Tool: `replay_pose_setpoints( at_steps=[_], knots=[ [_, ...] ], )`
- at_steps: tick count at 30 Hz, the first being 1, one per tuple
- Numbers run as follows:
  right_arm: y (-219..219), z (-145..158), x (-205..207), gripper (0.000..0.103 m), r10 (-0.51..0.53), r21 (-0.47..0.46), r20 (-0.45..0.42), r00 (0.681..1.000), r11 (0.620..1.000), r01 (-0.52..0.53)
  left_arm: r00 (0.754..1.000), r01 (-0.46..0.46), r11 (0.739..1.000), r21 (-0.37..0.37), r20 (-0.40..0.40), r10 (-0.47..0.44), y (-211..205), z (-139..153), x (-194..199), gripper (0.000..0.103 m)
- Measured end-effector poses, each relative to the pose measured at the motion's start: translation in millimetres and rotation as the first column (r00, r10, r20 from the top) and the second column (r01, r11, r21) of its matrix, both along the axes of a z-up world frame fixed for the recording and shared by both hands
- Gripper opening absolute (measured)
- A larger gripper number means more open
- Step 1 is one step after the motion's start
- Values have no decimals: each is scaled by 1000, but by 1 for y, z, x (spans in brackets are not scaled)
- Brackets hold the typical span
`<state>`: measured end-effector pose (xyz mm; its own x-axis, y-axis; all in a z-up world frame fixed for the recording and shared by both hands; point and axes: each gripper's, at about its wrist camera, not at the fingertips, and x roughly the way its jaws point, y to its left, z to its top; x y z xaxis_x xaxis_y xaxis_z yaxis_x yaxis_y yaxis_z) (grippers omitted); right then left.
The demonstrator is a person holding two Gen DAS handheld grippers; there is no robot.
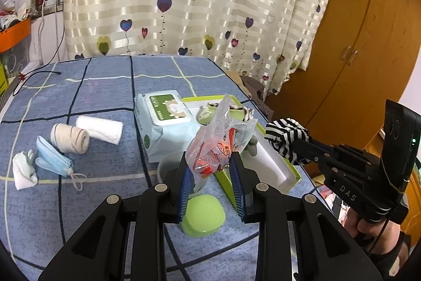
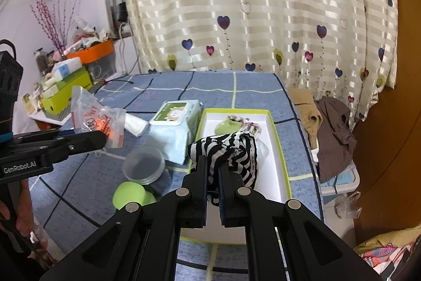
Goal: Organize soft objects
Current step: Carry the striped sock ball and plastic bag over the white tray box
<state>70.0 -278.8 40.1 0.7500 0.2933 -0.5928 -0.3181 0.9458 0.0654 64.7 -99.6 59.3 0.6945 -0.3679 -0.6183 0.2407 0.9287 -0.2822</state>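
The left claw [image 1: 210, 165] grips a crinkly plastic packet [image 1: 218, 141]; the right claw [image 2: 211, 173] pinches a striped sock [image 2: 229, 149] above the green-rimmed box [image 2: 276, 128], which already holds socks; rolled towels [image 1: 100, 129], masks [image 1: 52, 157] remain on the surface [image 1: 92, 86].

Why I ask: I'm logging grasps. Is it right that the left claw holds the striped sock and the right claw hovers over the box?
Wrong item: the left claw holds a crinkly plastic packet, as the left wrist view shows. The striped sock is in the right claw, over the box.
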Motion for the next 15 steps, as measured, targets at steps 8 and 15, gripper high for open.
replay_pose_setpoints(
  at_steps=[8,15],
  knots=[
    [-16,-13,9,7,-30,3,-33,999,1000,30,1000,29,1000,-1,-9,-29,-13,-3,6,30],
    [-25,-33,22,7,-44,6,-84,996,999,44,997,63,998,2,-34,-63,-30,-11,12,30]
  ],
)
